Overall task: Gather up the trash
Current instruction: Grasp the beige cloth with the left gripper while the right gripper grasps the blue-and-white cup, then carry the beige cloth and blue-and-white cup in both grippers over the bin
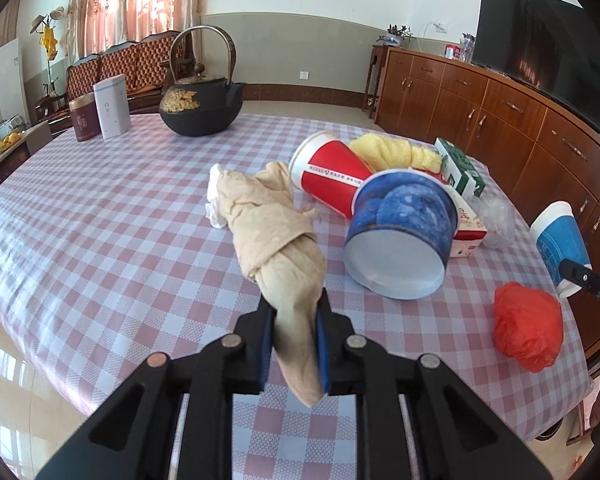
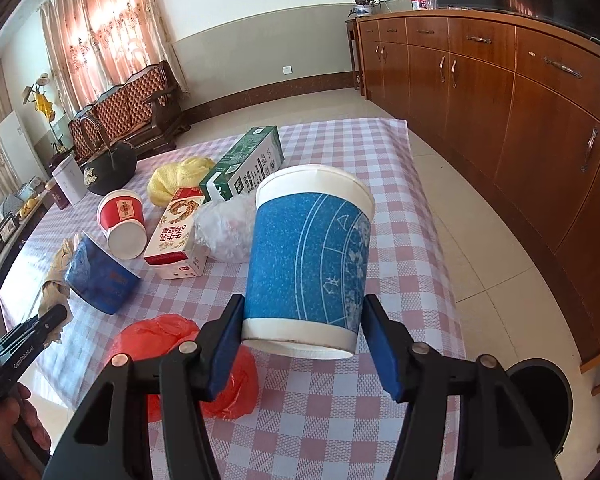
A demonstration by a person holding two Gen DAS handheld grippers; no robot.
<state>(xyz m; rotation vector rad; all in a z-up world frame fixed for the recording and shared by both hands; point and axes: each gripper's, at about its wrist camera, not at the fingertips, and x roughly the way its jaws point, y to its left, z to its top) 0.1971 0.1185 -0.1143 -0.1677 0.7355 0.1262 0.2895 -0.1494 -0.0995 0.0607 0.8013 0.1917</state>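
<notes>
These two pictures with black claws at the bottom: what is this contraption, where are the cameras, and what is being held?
No robot here: a person carries a hand-held gripper in each hand, each with a camera looking along its two fingers. The left hand-held gripper is shut on a twisted beige rag. The right hand-held gripper has its pads at the base of a light blue paper cup. On the checked tablecloth lie a red cup, a dark blue cup, cartons, a red plastic bag and a teapot.
</notes>
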